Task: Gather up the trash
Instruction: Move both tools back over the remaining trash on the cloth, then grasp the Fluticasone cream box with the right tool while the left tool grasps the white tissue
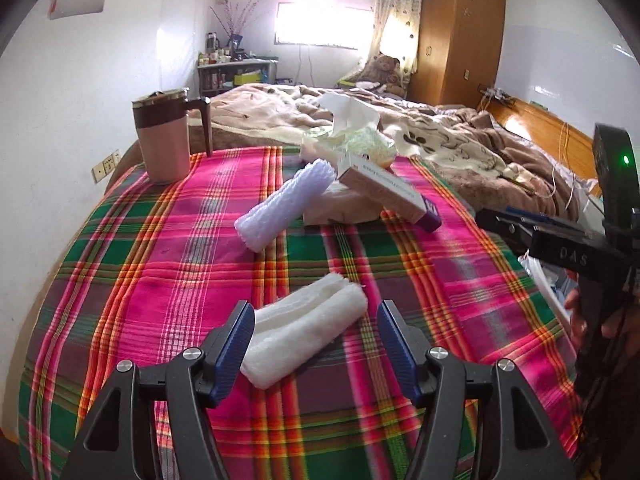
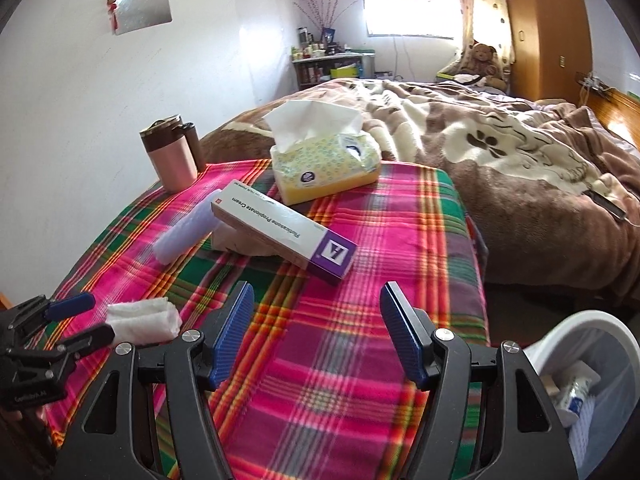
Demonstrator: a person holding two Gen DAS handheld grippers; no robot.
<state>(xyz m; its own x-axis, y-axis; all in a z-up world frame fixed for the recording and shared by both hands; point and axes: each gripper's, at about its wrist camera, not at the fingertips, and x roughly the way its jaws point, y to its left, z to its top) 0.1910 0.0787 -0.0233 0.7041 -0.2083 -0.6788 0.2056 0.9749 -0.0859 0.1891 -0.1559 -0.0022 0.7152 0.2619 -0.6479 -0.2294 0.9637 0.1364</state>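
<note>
- Our left tongs (image 1: 316, 328) stand spread and empty, with the near end of the folded white wad (image 1: 304, 340) lying between the blue pads, not pinched; the left pad looks close to it, though we cannot tell whether it touches.
- Our right tongs (image 2: 316, 320) are spread too, with nothing between them, aimed across the plaid cloth toward the purple end of the cream box (image 2: 288, 232).
- On the far left of the tabletop (image 2: 340, 360) stands the pink mug (image 1: 164, 140) with its brown lid, upright; we judge it no trash.
- Next comes the white foam net sleeve (image 1: 286, 202), lying on its side just beside the cream box, which rests tilted on a beige packet (image 1: 340, 208).
- Behind them sits the yellow tissue pack (image 2: 326, 164), a sheet sticking up, at the tabletop's far edge by the bed (image 2: 520, 152).
- At the far right, below the tabletop's edge, the white bin (image 2: 592, 380) already holds some discarded packaging.
- We judge the task partly done: the wad, the net sleeve and probably the box and packet remain to be carried to the bin.
</note>
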